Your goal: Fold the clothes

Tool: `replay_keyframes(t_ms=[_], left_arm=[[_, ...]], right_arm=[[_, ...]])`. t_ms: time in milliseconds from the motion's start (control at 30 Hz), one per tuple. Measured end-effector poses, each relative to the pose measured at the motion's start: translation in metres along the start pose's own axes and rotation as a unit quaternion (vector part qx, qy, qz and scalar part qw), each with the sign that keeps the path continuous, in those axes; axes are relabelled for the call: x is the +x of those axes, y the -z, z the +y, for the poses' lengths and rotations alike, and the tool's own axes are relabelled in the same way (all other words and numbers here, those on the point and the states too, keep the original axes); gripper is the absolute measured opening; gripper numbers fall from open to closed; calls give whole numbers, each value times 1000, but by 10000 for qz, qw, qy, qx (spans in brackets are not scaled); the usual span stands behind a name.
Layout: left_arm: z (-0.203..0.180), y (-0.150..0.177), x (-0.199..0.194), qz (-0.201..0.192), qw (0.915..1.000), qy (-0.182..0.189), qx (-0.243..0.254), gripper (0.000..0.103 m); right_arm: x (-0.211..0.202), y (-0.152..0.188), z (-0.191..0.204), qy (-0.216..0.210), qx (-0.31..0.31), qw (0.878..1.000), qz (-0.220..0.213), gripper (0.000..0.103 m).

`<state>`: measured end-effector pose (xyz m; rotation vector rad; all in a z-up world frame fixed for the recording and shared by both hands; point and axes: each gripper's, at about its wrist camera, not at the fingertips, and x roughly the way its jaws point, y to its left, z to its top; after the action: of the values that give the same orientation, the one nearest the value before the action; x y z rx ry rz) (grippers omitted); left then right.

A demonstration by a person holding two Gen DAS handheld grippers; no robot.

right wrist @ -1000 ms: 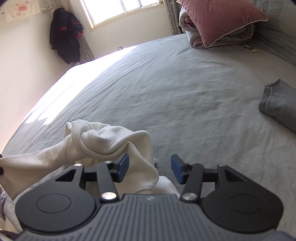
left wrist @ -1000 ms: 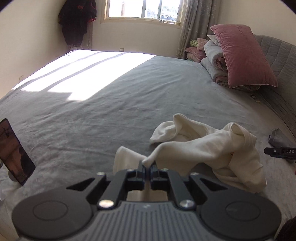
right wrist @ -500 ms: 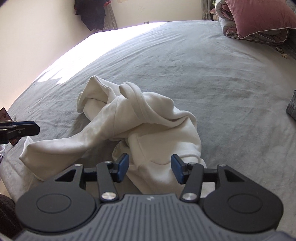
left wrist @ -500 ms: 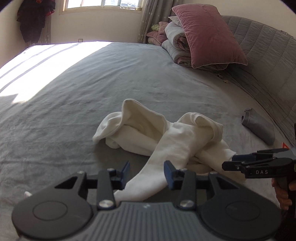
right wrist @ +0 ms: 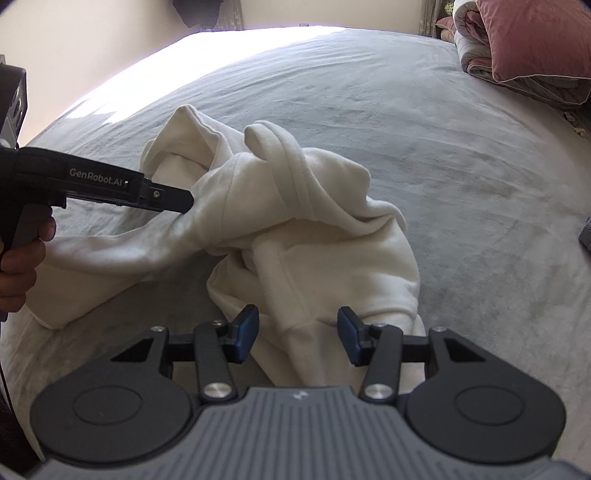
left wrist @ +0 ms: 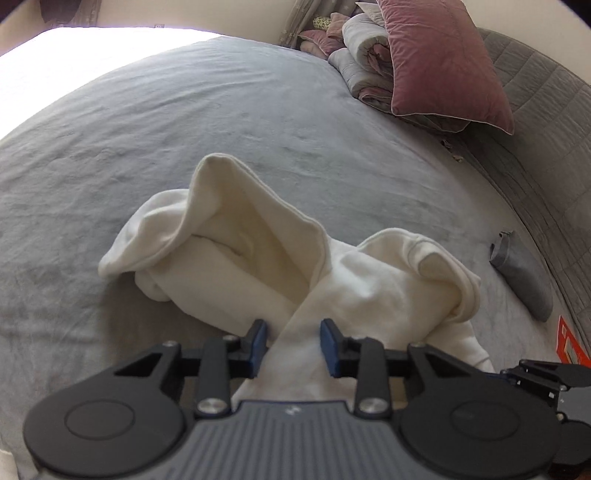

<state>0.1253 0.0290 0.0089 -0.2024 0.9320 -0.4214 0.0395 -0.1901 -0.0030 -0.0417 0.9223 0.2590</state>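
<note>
Sprawling cream garment (left wrist: 369, 288), crumpled, lower edge hidden behind tongs (left wrist: 293, 349)

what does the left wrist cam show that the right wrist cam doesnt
Only the left wrist view shows the whole grey folded cloth near the quilted headboard, plus an orange item at the bed edge. Only the right wrist view shows the hand holding the left gripper, seen from the side, and the dark clothes hanging on the wall. Both show the crumpled white garment on the grey bed, the pink pillow, and open jaws; the right gripper straddles the cloth too.
</note>
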Motion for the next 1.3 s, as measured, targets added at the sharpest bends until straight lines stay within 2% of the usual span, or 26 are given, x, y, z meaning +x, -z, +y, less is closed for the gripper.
replay_keyframes(t_ms=[67,100,133,167,400,600,667,767,867,1067,1300], left_arm=[[-4,2,-2,-10,10000,38,80,11],[-6,3,-5,-28,9999,-6,118,5],[-8,5,-7,-49,9999,-53,155,1],[-9,6,-11,-112,9997,-136,181,1],[-12,4,-48,-725,9950,-643,234,1],[-21,-9,-87,-1436,9811,-1214,444,1],[-23,-18,-93,-1537,9764,-1417,544,1],[-20,-39,-96,-1643,9703,-1669,606,1],[-17,-63,-93,-1759,9616,-1973,732,1],[1,-117,-63,-1919,9396,-2707,835,1],[34,-163,-10,-1842,9311,-3060,742,1]], right_arm=[[2,0,-1,100,-50,9999,10,25],[3,-1,-3,138,-30,9999,4,20],[2,-2,-6,152,39,9999,-18,13],[1,-4,-9,149,131,9998,-50,11],[-29,-11,-28,459,589,9943,-766,10],[-61,-20,-35,913,738,9790,-1664,10],[-66,-29,-41,983,874,9731,-1893,10],[-64,-49,-47,1010,1035,9699,-1958,10],[-59,-75,-52,1162,879,9683,-2029,10],[-30,-122,-68,1432,769,9640,-2102,10],[42,-159,-73,1562,692,9670,-1889,10]])
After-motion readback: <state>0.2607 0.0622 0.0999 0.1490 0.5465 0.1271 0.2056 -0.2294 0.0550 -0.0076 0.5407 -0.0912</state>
